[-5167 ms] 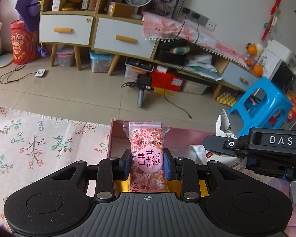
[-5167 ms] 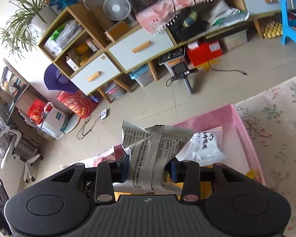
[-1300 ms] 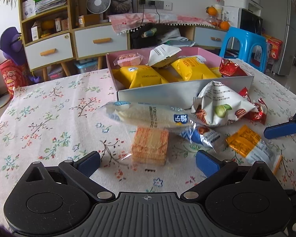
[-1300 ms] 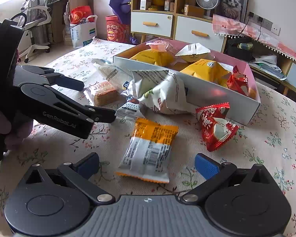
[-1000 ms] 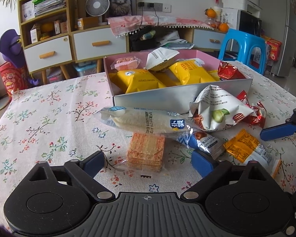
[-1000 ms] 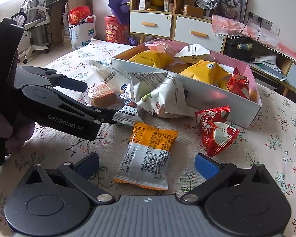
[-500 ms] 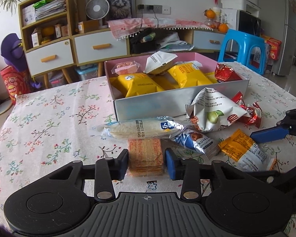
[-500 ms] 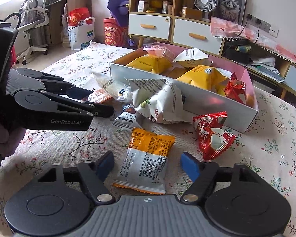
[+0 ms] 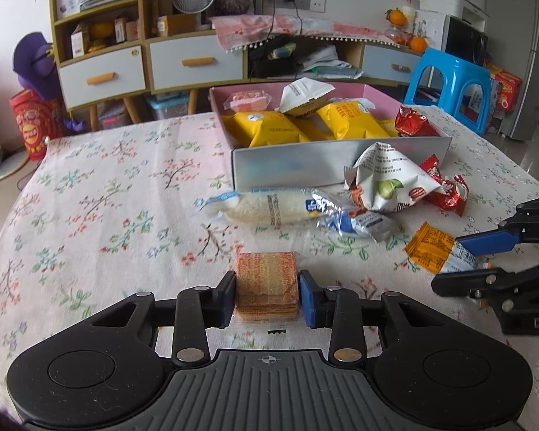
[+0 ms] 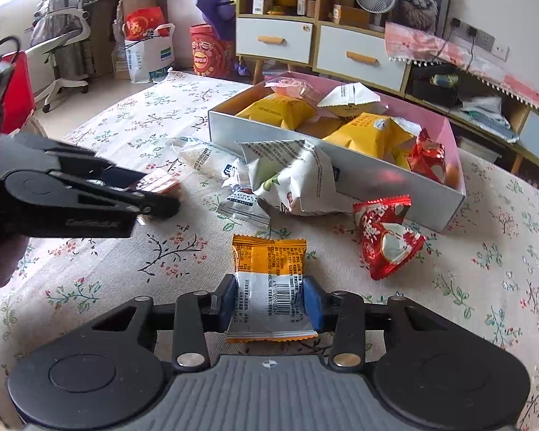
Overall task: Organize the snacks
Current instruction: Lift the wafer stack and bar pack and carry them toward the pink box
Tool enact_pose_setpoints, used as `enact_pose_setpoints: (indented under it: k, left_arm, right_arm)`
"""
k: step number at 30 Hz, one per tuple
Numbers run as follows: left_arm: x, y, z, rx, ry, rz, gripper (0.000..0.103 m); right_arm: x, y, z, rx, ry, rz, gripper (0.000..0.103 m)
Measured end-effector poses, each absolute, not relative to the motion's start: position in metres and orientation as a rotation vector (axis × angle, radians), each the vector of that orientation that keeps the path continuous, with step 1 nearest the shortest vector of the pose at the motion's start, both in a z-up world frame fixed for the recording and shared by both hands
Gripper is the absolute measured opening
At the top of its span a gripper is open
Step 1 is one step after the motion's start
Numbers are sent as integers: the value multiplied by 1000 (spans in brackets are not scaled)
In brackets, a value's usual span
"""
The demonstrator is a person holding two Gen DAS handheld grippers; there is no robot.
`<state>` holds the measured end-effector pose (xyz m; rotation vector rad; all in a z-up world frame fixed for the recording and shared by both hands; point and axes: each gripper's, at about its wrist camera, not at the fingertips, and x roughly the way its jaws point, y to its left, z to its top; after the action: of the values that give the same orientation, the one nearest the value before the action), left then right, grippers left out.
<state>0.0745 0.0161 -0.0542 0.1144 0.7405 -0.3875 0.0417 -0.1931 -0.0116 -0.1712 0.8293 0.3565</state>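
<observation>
Done: box [image 9: 341,165] on my table holds several packets | Now: my left gripper [image 9: 267,292] has just closed on the cracker pack [image 9: 266,280], my right gripper [image 10: 269,303] on the orange packet [image 10: 269,273] | Left: five loose packets by the box.

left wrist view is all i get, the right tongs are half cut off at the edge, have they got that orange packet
observer: yes, the right tongs have just been closing and now clamp the orange packet from both sides.
operator: which face is up
observer: the printed back, with the barcode showing.
operator: where along it is the grip
observer: on its white half; the crimped near edge sticks out behind the tongs, and the orange end points ahead.
</observation>
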Motion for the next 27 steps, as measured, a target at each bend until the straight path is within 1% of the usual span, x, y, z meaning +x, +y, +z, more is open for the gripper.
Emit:
enact_pose_setpoints:
  k: [8,19,27]
  left_arm:
    - [65,25,-46,98,775,-382,32]
    - [53,29,-28,87,760,-411,32]
    - [52,27,-12,59,735,-425,32]
  right_arm:
    - [41,-198,-3,-119,839,334,29]
    - [40,-201,15,-96,813,327,29]
    - [49,-214,24,-27,823,288,29]
